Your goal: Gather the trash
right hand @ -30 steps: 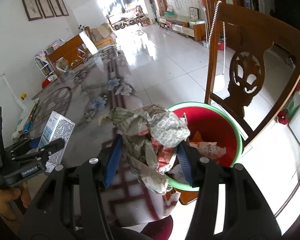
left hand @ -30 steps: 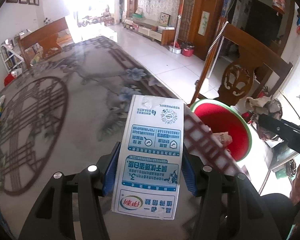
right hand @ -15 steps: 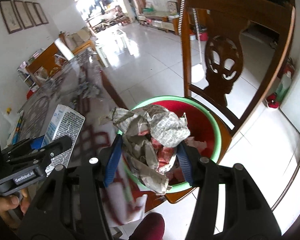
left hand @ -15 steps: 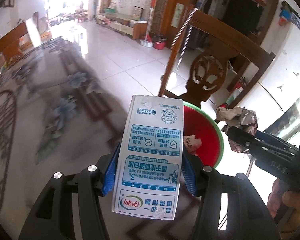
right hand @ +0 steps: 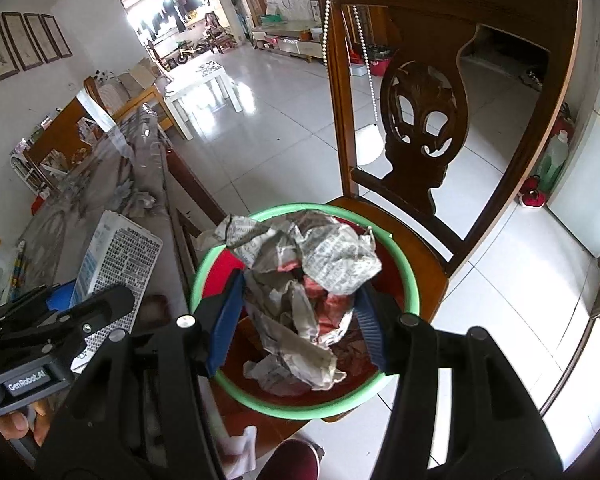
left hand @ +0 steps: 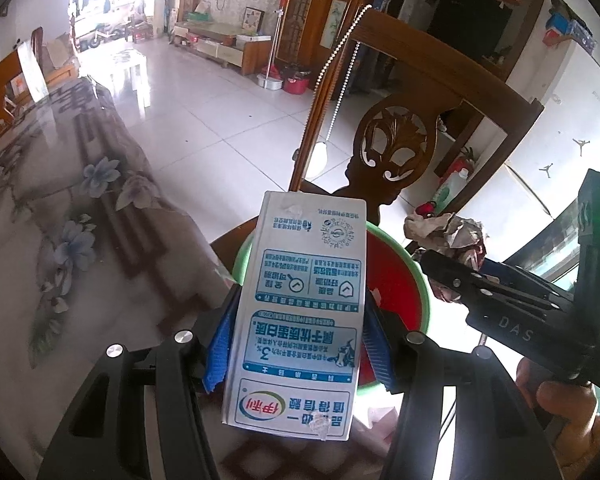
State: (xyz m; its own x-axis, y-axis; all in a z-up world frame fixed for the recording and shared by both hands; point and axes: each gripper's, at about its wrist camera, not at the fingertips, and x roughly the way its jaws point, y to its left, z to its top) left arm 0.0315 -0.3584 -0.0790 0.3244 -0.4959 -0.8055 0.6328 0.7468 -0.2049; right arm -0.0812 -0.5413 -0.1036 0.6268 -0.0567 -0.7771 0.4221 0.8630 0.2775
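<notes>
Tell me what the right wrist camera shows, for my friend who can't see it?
The right gripper holds a crumpled newspaper wad over a green-rimmed red basin on a wooden chair. Leftward, the left gripper holds a milk carton.

Bright daylight, doorway glare, fisheye-warped edges

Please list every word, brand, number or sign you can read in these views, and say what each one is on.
"DAS": on the right gripper, seen from the left wrist view.
"GenRobot.AI": on the left gripper, seen from the right wrist view.
"3": large upside-down digit on the milk carton; its Chinese print and red-green logo are upside down, and I cannot read them reliably.
Crumpled newspaper: print too small to read.
</notes>
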